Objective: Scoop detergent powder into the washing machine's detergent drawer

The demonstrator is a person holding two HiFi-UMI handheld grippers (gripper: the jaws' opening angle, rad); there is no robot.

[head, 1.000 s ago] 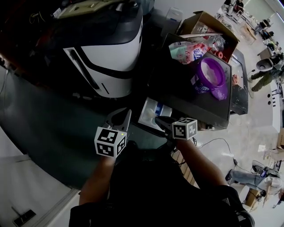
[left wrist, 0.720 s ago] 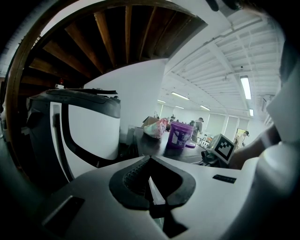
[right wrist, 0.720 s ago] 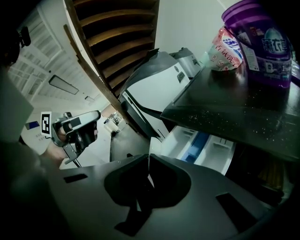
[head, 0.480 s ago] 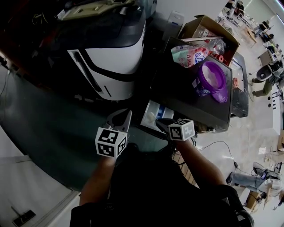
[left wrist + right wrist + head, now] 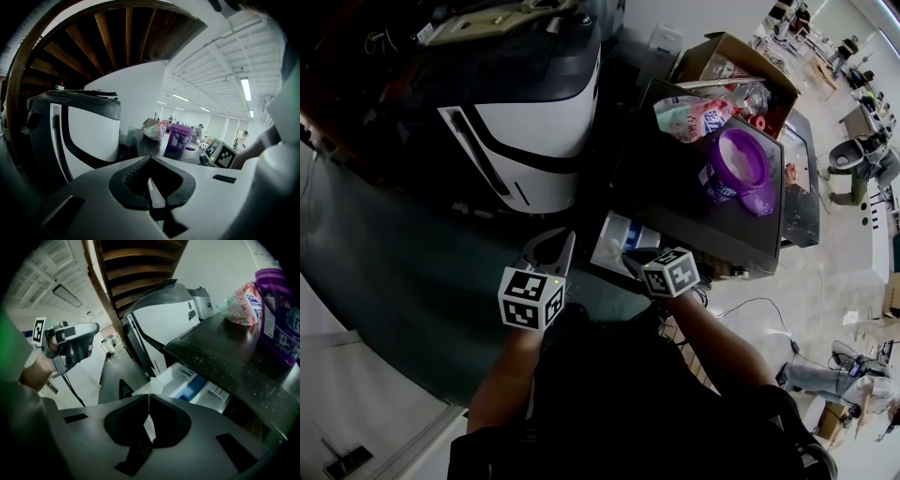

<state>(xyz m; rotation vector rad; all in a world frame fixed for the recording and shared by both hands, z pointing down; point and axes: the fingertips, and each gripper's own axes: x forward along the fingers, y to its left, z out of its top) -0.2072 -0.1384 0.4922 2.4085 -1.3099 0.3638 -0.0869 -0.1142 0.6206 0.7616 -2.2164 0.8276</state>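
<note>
Detergent drawer [image 5: 617, 240] stands pulled out from the dark washing machine [image 5: 675, 202], just ahead of the right gripper [image 5: 148, 395], jaws pressed together on nothing. Left gripper [image 5: 149, 158] likewise clenched, empty. Purple detergent tub [image 5: 737, 161] sits open on the machine's top.

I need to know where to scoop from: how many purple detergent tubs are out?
1. The purple tub stands open on the dark machine top, beside the bag, its lid next to it. The cardboard box behind may hide more.
</note>
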